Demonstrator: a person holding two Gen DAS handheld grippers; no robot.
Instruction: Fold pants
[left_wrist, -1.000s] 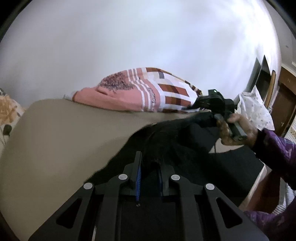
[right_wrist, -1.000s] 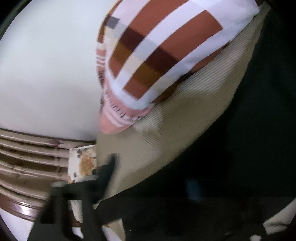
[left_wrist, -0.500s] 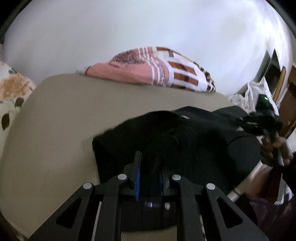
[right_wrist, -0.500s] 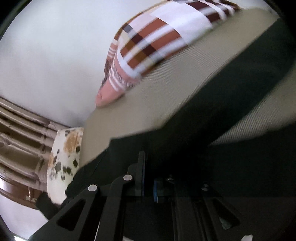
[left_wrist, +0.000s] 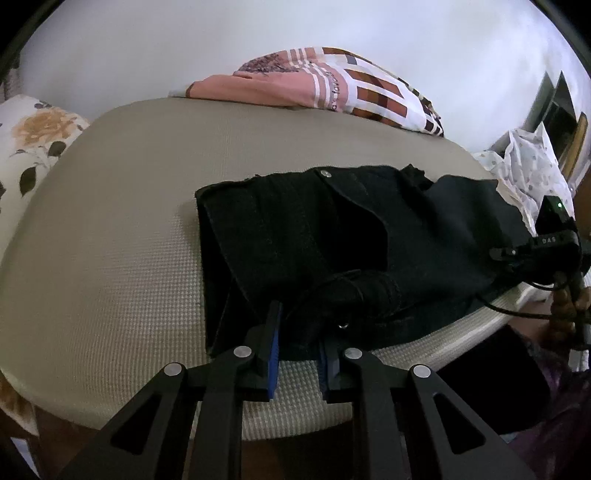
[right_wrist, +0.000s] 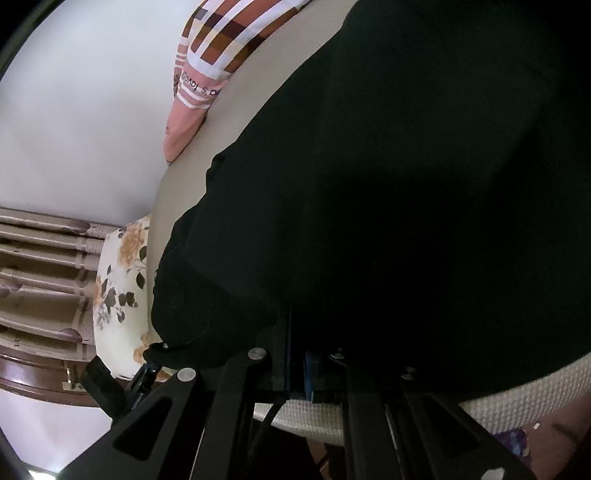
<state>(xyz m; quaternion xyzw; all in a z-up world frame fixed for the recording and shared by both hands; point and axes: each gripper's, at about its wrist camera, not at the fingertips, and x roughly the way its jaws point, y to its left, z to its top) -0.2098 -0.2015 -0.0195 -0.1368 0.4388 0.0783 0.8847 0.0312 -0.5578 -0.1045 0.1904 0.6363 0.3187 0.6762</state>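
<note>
The black pants (left_wrist: 332, 243) lie folded over on the beige bed (left_wrist: 110, 240), near its front edge. My left gripper (left_wrist: 299, 332) is shut on a bunched edge of the pants at the front. In the right wrist view the pants (right_wrist: 406, 184) fill most of the frame. My right gripper (right_wrist: 306, 354) is shut on their near edge; its fingertips are buried in the dark cloth. The right gripper also shows in the left wrist view (left_wrist: 517, 254), at the pants' right end, held by a hand.
A pink and brown checked blanket (left_wrist: 332, 85) lies at the bed's far edge against the white wall. A floral pillow (left_wrist: 33, 140) is at the left. A white patterned cloth (left_wrist: 528, 166) sits at the right. A wooden headboard (right_wrist: 40, 266) stands behind the pillow.
Both grippers have pulled the held pants edge toward the front of the bed and lowered it. The pants now lie doubled over on the bed.
</note>
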